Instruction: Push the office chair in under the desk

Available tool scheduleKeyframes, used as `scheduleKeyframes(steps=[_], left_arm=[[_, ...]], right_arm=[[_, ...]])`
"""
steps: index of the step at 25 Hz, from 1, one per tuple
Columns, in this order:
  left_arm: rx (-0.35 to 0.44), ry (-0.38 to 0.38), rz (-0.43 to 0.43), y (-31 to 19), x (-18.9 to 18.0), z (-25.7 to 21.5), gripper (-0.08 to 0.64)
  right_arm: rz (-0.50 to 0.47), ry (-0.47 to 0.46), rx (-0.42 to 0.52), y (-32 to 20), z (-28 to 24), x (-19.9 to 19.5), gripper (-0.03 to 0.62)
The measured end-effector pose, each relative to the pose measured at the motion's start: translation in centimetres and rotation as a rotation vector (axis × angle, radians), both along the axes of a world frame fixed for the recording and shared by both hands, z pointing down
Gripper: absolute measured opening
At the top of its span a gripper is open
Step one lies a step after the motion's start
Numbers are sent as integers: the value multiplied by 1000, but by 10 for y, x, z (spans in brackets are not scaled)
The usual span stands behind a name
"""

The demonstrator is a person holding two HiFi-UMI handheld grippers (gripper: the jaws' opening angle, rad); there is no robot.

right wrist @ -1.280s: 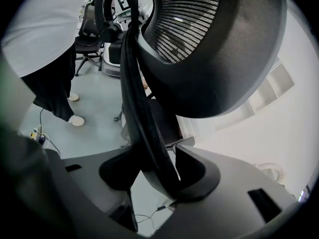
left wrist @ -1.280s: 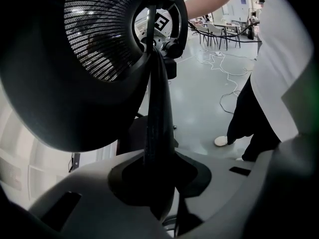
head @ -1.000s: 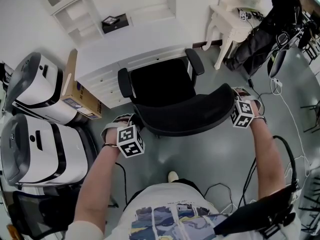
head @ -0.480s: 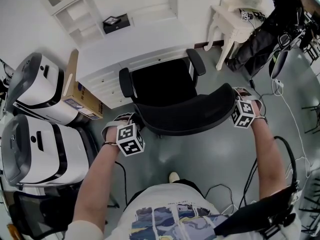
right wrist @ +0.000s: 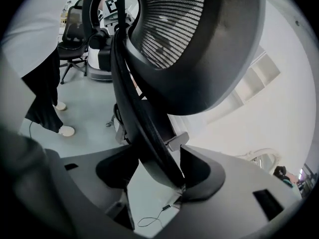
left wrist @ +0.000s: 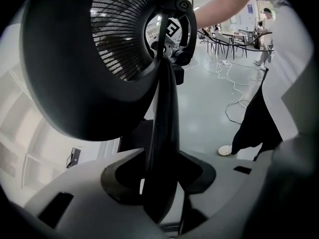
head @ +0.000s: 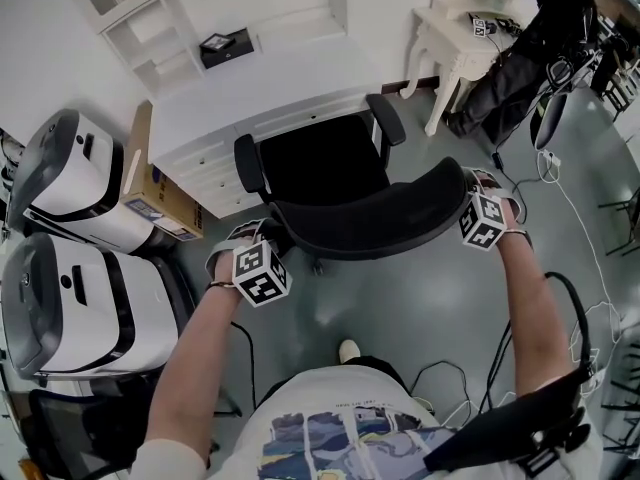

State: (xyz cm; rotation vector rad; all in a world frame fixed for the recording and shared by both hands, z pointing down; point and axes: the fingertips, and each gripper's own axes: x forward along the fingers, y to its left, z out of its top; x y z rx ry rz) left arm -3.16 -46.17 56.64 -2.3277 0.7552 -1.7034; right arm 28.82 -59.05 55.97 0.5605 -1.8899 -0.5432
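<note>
The black office chair stands with its seat (head: pixel 320 163) partly under the white desk (head: pixel 260 88), and its curved mesh backrest (head: pixel 370 218) faces me. My left gripper (head: pixel 270 236) is at the backrest's left end and my right gripper (head: pixel 470 200) at its right end. In the left gripper view the backrest's rim (left wrist: pixel 164 123) runs between the jaws of that gripper (left wrist: pixel 159 183), with slivers of gap beside it. In the right gripper view the rim (right wrist: pixel 144 128) crosses that gripper (right wrist: pixel 154 176), leaning on the right jaw with room at the left. Both pairs of jaws have just been opening around the rim.
Two large white machines (head: pixel 70 178) (head: pixel 70 308) and a cardboard box (head: pixel 150 193) stand left of the desk. A small white table (head: pixel 455 28) and black bags (head: pixel 520 78) stand at the right. Cables (head: pixel 570 208) lie on the grey floor. My shoe (head: pixel 346 350) is behind the chair.
Both marker cubes have rolled a little at the backrest's ends. The chair and both hands stay where they were.
</note>
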Motion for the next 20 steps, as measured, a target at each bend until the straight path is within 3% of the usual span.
scheduleKeyframes(steps=[4, 9, 15, 20], left_arm=[[29, 22, -6, 4, -7, -10, 209], [70, 89, -2, 18, -15, -35, 210], [109, 183, -2, 44, -25, -62, 209], [123, 321, -22, 71, -28, -85, 184]], right_arm=[[55, -45, 26, 10, -13, 7, 281], [135, -116, 62, 35, -32, 17, 261], [231, -210, 76, 81, -44, 17, 151], [302, -290, 53, 127, -53, 2, 77]])
